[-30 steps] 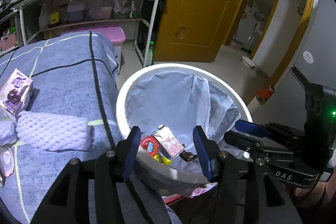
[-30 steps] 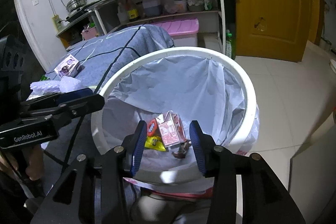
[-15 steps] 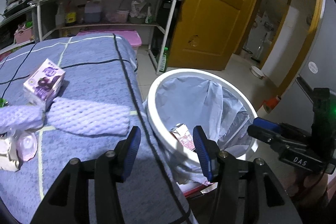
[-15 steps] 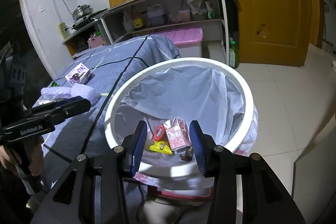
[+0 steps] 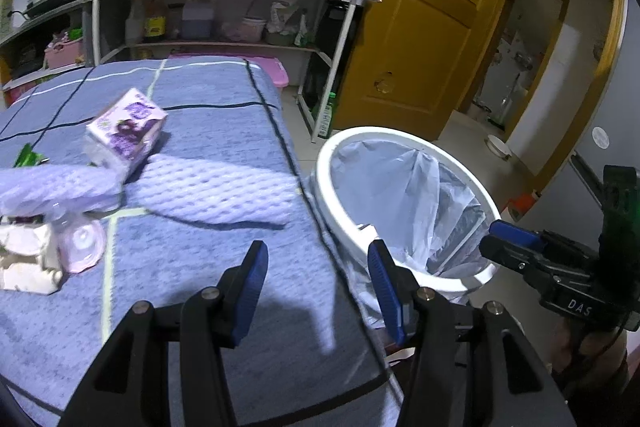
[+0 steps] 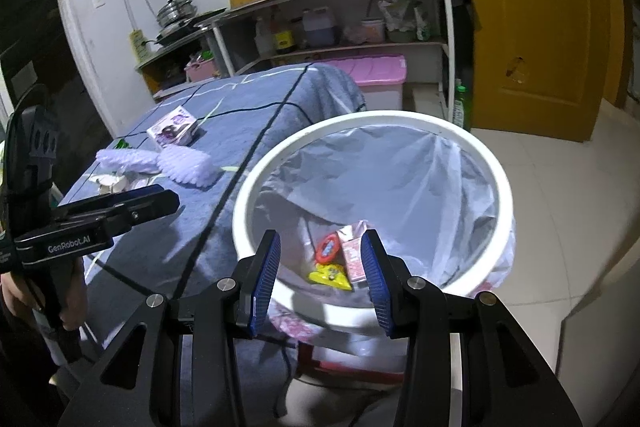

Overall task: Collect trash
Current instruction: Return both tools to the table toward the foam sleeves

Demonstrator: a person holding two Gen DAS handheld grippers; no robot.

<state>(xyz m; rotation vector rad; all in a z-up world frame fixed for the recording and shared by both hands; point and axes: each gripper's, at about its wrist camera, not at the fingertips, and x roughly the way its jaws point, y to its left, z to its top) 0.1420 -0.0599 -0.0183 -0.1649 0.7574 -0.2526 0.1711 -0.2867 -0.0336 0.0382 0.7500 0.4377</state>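
Trash (image 5: 216,187) on blue cloth (image 5: 192,267), perhaps bedding

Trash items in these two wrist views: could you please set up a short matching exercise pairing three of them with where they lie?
Things:
1. purple carton
2. foam net sleeve
3. pink carton

Places:
A. inside the lined bin
B. flat on the blue cloth, nearest the bin
C. on the cloth, behind the sleeve

Pairs: 1-C, 2-B, 3-A

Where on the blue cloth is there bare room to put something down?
Bare cloth lies near the left claw, between the foam net sleeve and the bin, and beyond the purple carton. The near left edge is crowded with wrappers.
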